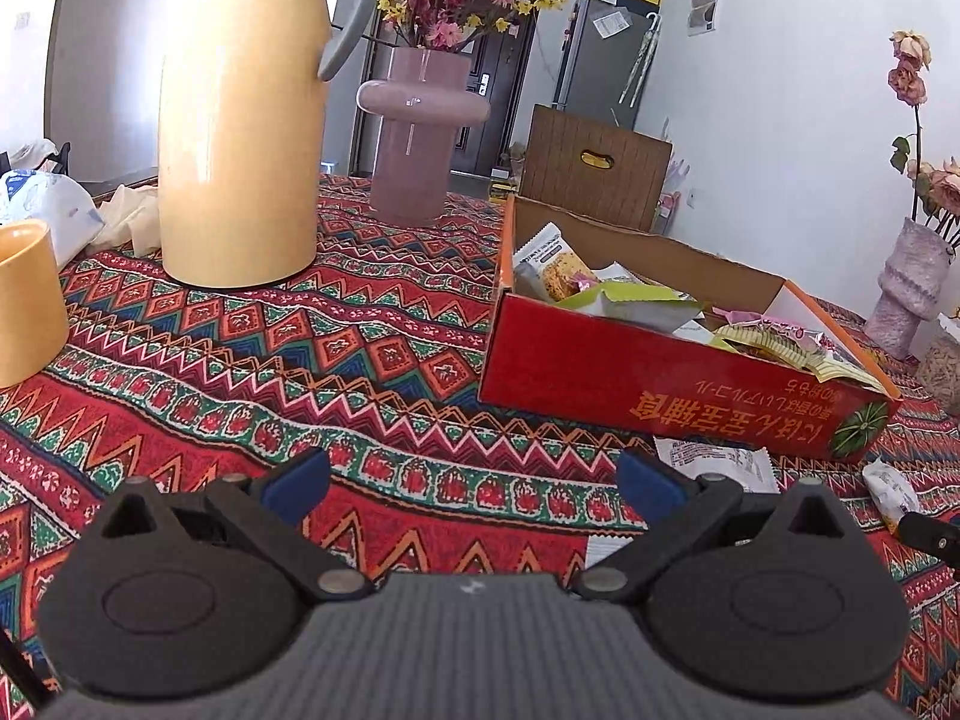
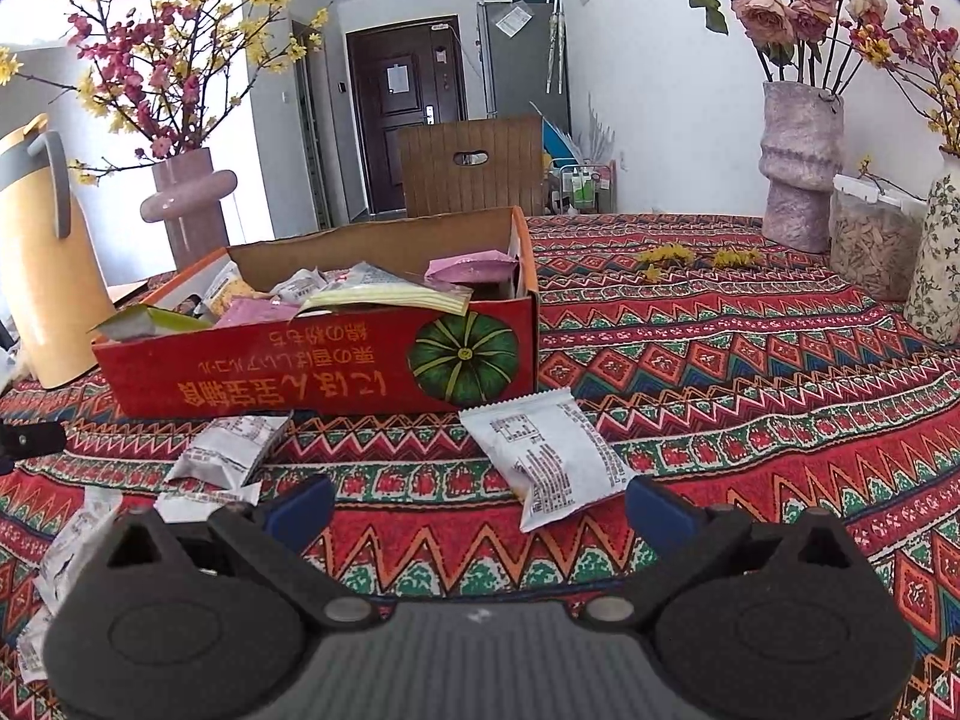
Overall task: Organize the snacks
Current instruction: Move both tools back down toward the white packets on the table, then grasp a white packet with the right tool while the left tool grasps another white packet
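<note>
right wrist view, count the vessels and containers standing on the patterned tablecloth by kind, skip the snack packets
vases: 3 (pink ringed glass vase, mauve textured vase, cream floral vase)
yellow thermos jug: 1
red cardboard box: 1
clear plastic tub: 1
total: 6

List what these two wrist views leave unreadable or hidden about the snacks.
- Lower layers in the red box: hidden by its front wall and the top packets, both views.
- Print on the white packet: too small, right wrist view.
- White packets at left: cut off by the right gripper body.
</note>
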`<state>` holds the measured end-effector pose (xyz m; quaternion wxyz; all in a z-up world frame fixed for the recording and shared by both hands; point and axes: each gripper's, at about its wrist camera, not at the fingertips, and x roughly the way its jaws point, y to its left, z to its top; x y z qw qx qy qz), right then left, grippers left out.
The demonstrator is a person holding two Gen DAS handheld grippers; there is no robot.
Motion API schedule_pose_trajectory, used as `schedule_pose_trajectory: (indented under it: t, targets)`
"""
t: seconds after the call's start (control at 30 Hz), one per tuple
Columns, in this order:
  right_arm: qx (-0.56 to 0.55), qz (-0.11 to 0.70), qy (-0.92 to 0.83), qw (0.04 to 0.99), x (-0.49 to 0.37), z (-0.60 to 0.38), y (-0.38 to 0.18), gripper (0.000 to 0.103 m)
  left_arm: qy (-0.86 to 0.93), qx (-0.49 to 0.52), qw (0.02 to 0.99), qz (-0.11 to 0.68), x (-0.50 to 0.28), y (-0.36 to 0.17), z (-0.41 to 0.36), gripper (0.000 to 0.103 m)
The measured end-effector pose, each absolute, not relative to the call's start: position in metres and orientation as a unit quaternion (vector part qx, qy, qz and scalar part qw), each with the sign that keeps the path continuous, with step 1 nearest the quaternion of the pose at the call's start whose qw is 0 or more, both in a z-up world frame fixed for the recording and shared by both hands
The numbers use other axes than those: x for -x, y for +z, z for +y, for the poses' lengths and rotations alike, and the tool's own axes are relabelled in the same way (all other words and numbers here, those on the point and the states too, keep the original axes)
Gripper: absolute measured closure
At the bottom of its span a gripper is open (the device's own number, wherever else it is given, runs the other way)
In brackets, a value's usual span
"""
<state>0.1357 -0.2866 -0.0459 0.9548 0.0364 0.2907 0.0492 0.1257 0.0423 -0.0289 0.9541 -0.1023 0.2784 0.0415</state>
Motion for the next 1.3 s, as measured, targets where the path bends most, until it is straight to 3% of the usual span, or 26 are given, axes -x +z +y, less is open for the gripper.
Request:
schedule_pose_trajectory:
  t: [0.4, 0.8, 1.3]
  targets:
    - [0.001, 0.293, 0.029, 0.956, -0.146, -0.293, -0.039, 0.000, 0.041, 0.106, 0.955, 0.275, -0.123, -0.028, 0.043, 0.000]
    - [0.062, 0.362, 0.055, 0.929, -0.206, -0.292, -0.061, 0.000, 0.044, 0.107, 0.953, 0.279, -0.124, -0.029, 0.044, 0.000]
    - [0.009, 0.376, 0.043, 0.925, -0.226, -0.306, -0.069, 0.000, 0.042, 0.114, 0.951, 0.284, -0.125, -0.030, 0.045, 0.000]
